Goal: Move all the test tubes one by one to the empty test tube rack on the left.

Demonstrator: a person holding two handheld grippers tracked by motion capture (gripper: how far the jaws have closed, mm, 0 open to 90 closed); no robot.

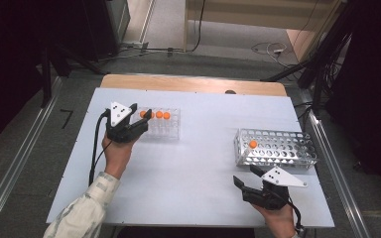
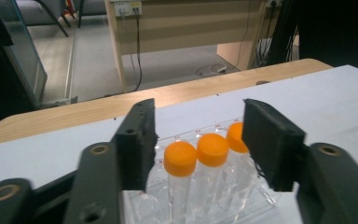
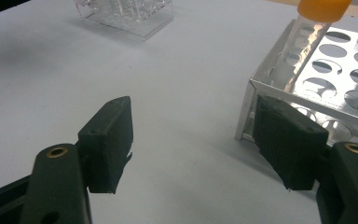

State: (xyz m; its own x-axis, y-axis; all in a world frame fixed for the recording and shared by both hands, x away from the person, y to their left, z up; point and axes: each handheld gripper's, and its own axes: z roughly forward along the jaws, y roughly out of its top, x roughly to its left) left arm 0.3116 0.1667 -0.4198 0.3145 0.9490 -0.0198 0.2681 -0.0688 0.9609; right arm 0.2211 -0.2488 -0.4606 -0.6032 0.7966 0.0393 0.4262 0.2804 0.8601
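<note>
At the far left of the worktop (image 1: 193, 163), three orange-capped tubes (image 2: 212, 151) stand upright in a clear rack (image 1: 163, 124); one capped tube (image 1: 253, 144) already sits in the metal rack (image 1: 278, 148) at the right; judged a quarter done, three left to carry over; left hand-held gripper (image 2: 198, 140) stands half open around the tubes, pressing none; right hand-held gripper (image 3: 205, 140) hangs wide open and empty beside the metal rack.

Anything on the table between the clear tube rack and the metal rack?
Nothing: in the high view, bare white tabletop separates the clear rack from the metal rack.
</note>
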